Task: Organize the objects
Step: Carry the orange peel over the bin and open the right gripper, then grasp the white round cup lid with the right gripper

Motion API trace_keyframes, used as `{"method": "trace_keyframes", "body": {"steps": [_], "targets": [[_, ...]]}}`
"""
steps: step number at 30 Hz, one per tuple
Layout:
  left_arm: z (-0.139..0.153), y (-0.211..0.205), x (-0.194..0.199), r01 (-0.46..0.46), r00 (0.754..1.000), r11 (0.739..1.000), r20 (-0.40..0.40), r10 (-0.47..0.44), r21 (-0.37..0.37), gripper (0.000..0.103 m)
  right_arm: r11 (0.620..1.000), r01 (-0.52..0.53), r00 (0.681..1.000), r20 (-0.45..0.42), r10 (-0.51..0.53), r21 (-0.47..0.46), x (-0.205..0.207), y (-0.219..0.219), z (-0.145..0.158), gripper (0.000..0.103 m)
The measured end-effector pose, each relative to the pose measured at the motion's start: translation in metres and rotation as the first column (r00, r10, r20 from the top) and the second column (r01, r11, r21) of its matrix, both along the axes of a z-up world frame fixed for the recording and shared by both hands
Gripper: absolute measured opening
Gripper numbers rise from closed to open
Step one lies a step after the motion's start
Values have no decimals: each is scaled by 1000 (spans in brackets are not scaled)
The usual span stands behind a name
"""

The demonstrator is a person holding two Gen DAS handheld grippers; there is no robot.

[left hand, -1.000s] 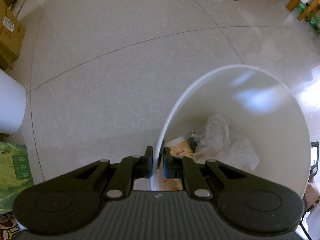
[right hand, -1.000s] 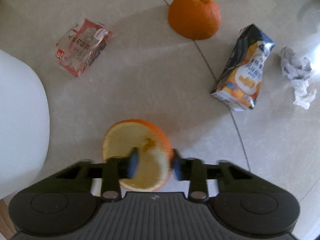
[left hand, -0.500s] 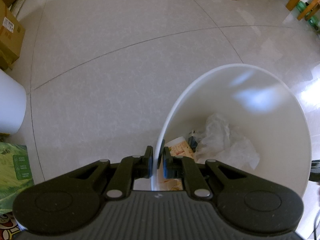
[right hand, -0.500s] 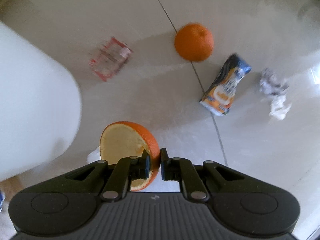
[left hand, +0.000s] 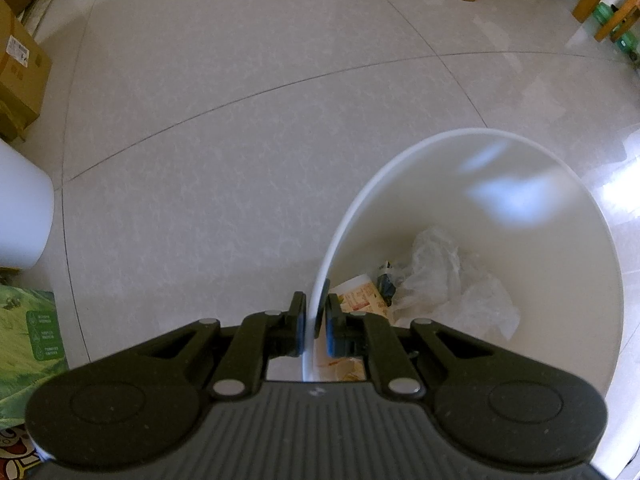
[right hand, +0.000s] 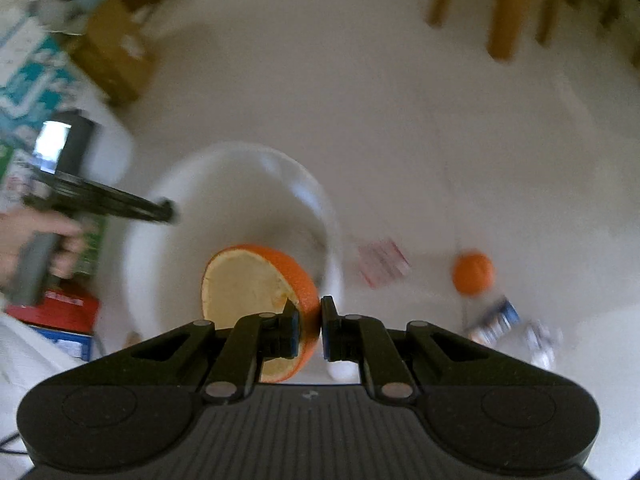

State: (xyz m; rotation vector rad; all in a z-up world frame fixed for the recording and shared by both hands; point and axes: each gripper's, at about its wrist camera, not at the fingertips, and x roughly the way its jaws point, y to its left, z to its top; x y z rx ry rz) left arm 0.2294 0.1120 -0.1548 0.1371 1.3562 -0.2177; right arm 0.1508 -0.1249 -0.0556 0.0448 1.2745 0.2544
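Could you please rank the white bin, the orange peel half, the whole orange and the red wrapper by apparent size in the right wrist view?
1. White bin, largest.
2. Orange peel half, though it is nearest the camera, which inflates it.
3. Red wrapper and whole orange: look alike, and both are blurred, so no ranking.

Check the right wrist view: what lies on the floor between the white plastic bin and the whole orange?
A red-and-clear snack wrapper lies between the white plastic bin and the whole orange, seen blurred in the right wrist view.

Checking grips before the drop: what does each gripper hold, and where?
Left gripper: the white bin, by its rim. Right gripper: the orange peel, by its edge.
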Motion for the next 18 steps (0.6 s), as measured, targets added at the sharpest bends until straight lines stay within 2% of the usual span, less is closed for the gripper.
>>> {"method": "trace_keyframes", "body": {"steps": [2,4,6,9,13,18], "targets": [[0,0,0,0,1000,1000,1,0,2,8,998,-58,998,28,57,31,5,20,5,20],[1,-1,0,2,1000,1000,4,-2,4,8,996,-84,995,58,82,22,6,34,7,51],[1,-1,-1,3,1000,1000,4,-3,3,8,995,-98,990,98,98,-3,3,41,8,64],[2,0,-1,0,1000,1000,2,0,1,8,994,-100,985,137,105,-38,-3,38,12,67],[2,-1,-1,-1,1000,1000,2,1,1,8,995,-65,980,181,78,-76,-14,15,6,81],[1,0,0,-7,1000,1000,-3,7,-3,8,988,-41,970,232,76,-150,-43,-15,-13,83]]}}
